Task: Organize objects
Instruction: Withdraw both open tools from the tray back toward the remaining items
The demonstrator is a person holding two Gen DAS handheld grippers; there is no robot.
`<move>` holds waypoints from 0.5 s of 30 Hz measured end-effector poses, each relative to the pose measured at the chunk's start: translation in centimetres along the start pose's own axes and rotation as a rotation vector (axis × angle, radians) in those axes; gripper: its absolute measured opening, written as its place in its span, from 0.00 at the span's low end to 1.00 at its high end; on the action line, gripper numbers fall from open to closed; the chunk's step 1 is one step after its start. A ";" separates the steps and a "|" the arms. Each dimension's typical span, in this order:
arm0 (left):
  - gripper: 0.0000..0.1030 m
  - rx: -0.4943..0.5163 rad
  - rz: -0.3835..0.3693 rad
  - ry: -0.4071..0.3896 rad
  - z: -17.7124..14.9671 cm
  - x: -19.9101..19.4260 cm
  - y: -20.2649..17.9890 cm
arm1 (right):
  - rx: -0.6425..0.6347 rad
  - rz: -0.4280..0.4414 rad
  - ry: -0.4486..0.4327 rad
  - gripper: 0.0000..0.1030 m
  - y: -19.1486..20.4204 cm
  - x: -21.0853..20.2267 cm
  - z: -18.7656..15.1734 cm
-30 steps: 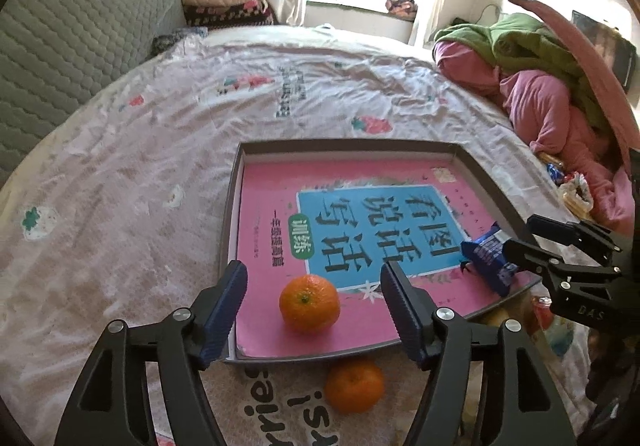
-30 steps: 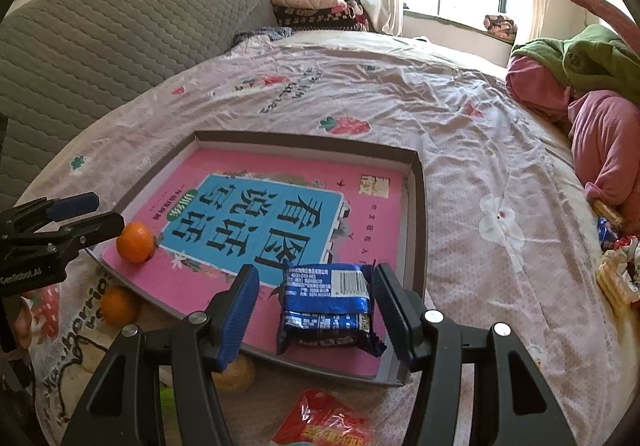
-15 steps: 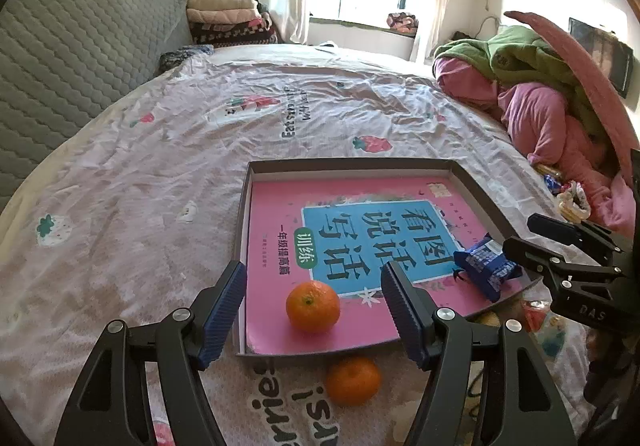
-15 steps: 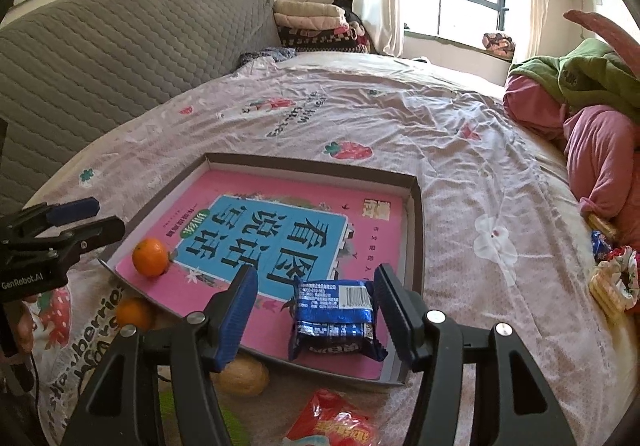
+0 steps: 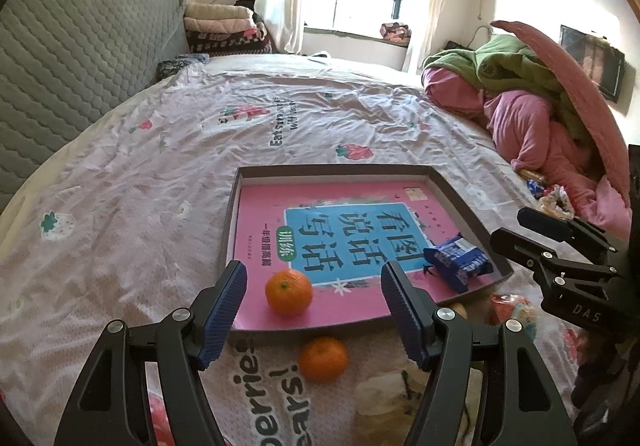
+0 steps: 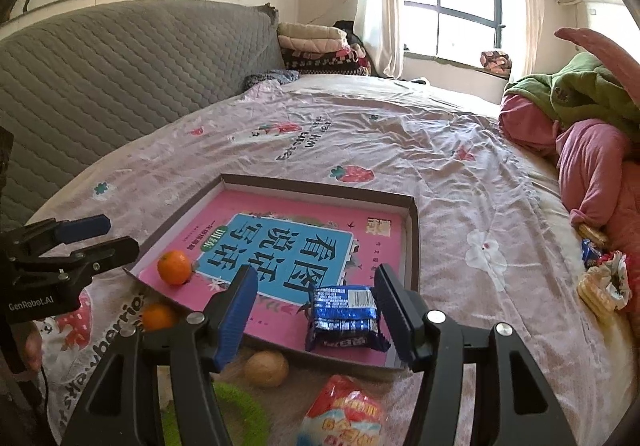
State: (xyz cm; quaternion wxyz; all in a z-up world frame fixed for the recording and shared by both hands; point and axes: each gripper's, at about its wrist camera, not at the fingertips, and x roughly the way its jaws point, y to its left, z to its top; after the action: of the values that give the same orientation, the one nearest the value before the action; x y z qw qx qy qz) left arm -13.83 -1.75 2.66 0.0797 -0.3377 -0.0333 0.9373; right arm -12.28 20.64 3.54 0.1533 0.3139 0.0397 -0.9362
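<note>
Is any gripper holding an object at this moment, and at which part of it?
Nothing is held. The left gripper stands open above the orange, and the right gripper open around the blue snack packet, both lying in the tray.

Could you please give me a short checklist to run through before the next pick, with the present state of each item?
1. Left gripper free: ok, jaws open, nothing between the pads.
2. Right gripper free: ok, jaws open, clear of the blue packet.
3. Orange placed: ok, it rests on the pink book in the tray.
4. Blue packet placed: ok, inside the tray, near corner.
5. Items left outside: not ok, a second orange, a brown fruit and a red packet lie on the sheet.
6. Room in tray: ok.
</note>
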 end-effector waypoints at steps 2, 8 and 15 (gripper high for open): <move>0.69 0.004 -0.001 -0.006 -0.3 -0.5 -0.3 | 0.007 0.005 -0.013 0.61 0.0 -0.6 -0.2; 0.69 0.033 0.005 -0.016 -1.8 -2.0 -0.8 | 0.007 0.007 -0.040 0.65 0.6 -1.9 -0.9; 0.69 0.015 -0.019 -0.016 -2.6 -2.9 -0.6 | 0.004 0.007 -0.050 0.65 1.2 -3.0 -1.9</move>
State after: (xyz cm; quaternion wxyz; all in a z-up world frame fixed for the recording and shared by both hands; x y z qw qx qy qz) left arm -9.88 -1.59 2.55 0.0910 -0.3291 -0.0302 0.9394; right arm -8.49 20.57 3.83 0.1570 0.2909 0.0328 -0.9432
